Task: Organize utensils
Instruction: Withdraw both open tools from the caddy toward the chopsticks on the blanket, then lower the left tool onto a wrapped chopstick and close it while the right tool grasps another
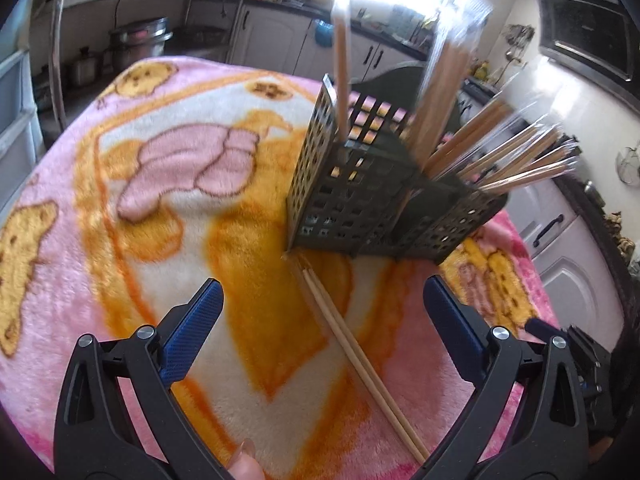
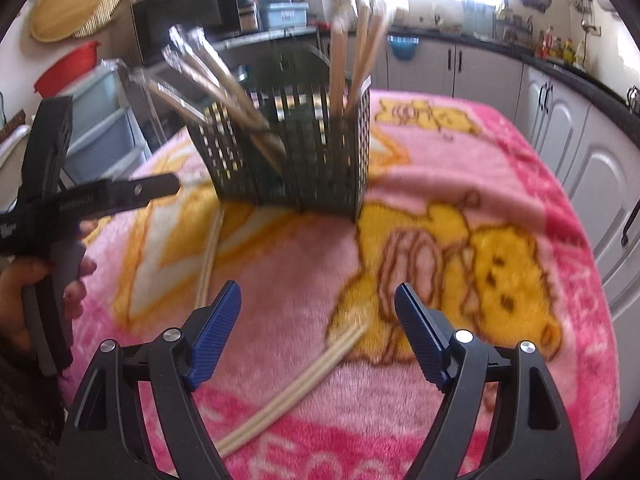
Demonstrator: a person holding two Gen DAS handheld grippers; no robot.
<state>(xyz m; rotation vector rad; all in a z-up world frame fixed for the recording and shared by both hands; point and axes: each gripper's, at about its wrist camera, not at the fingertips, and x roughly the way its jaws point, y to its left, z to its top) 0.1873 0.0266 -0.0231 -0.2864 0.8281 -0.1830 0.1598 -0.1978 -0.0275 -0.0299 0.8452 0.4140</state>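
Both claws hang over the blanket with their jaws spread wide and nothing between them. Seen from the left wrist, the left gripper [image 1: 322, 296] has its blue pads [image 1: 192, 336] well apart, and a pair of chopsticks [image 1: 360, 356] lies flat on the pink and orange blanket [image 1: 120, 220] running through the gap between the fingers, closer to the right finger at the near end. The far tips of that pair reach forward to the foot of the dark slotted utensil holder [image 1: 360, 200], which stands straight ahead of the claw. Many wrapped chopsticks [image 1: 512, 160] lean out of the holder's right compartment, and one more pair [image 1: 342, 60] stands nearly upright in its left one.

Seen from the right wrist, the right gripper [image 2: 318, 300] is likewise released and empty. A second pair of chopsticks [image 2: 296, 384] lies on the blanket beneath and between its fingers, slanting from near the left finger's base up toward the right. Ahead and a little left stands the same holder [image 2: 296, 148]. Off to the left, the person's hand [image 2: 24, 300] grips the left tool, with the first pair [image 2: 210, 256] lying on the blanket between it and the holder.
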